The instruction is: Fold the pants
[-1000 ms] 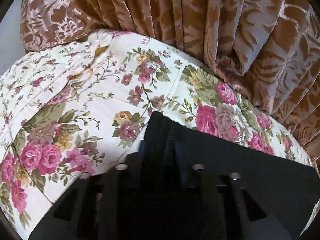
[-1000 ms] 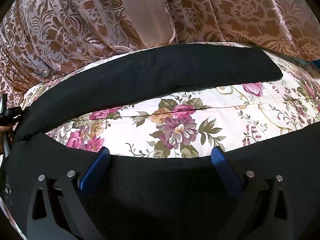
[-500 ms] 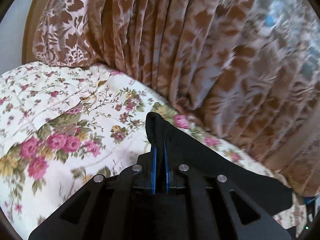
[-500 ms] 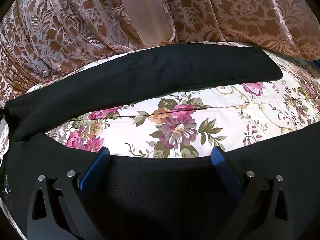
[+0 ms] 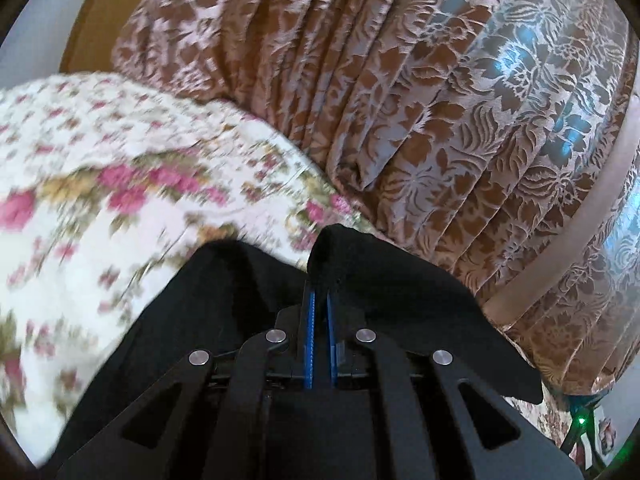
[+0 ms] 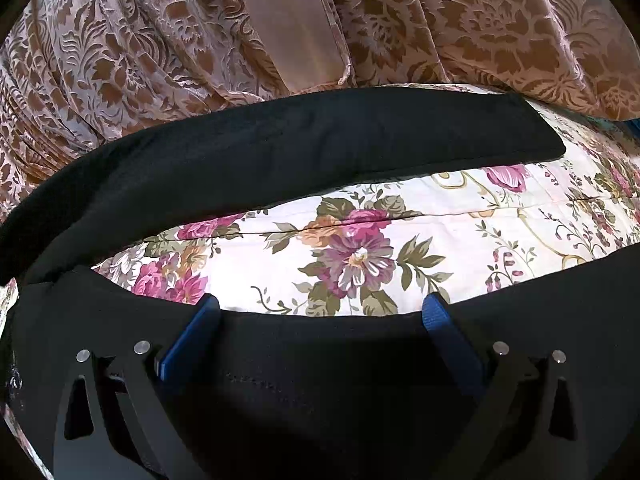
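The black pants (image 6: 304, 152) lie on a floral bedsheet (image 6: 360, 248), one leg stretched across the back and another part under my right gripper (image 6: 320, 316). That gripper stands open, its blue fingers (image 6: 192, 336) wide apart over the near black cloth (image 6: 320, 392), not pinching it. In the left wrist view, my left gripper (image 5: 320, 300) is shut on a raised edge of the black pants (image 5: 360, 264), and the cloth drapes to both sides above the bedsheet (image 5: 120, 208).
Brown patterned curtains (image 5: 440, 120) hang right behind the bed and meet its far edge (image 6: 160, 60). A plain pinkish curtain band (image 6: 288, 20) hangs at the middle. A green light (image 5: 582, 420) glows at the lower right of the left wrist view.
My left gripper closed on the pants' edge, lifted it and swung toward the curtains. In the right view the far leg's left end has shifted. The right gripper stayed put.
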### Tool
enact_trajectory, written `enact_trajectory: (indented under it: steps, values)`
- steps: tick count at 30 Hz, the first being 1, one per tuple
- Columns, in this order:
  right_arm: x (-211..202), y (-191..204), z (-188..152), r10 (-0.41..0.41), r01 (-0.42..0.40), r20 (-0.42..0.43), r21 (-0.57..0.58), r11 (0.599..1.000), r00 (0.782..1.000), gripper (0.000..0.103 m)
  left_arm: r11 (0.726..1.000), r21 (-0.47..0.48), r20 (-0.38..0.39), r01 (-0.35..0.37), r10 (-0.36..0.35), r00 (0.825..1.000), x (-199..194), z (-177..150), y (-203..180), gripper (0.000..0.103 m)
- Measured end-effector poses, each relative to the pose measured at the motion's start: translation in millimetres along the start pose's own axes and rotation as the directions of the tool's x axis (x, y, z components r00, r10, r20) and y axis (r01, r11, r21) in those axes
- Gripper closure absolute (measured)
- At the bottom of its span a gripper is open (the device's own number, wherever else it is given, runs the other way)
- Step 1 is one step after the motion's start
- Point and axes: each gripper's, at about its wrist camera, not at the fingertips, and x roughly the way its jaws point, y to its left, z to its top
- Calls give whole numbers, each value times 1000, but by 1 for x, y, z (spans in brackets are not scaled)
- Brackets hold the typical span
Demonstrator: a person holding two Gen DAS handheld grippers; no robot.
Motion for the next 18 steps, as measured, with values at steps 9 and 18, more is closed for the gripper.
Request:
enact_trajectory:
  steps: [9,18]
  values:
    - [6,17,5,-94,90,-71,-65,994,993,2,994,-111,-38,-11,7,999,10,-33,37,99]
    - [-10,81,71,66,-76,-119,-83,994,991,2,990,-140,-51,24,-32,998,14,-37,45,99]
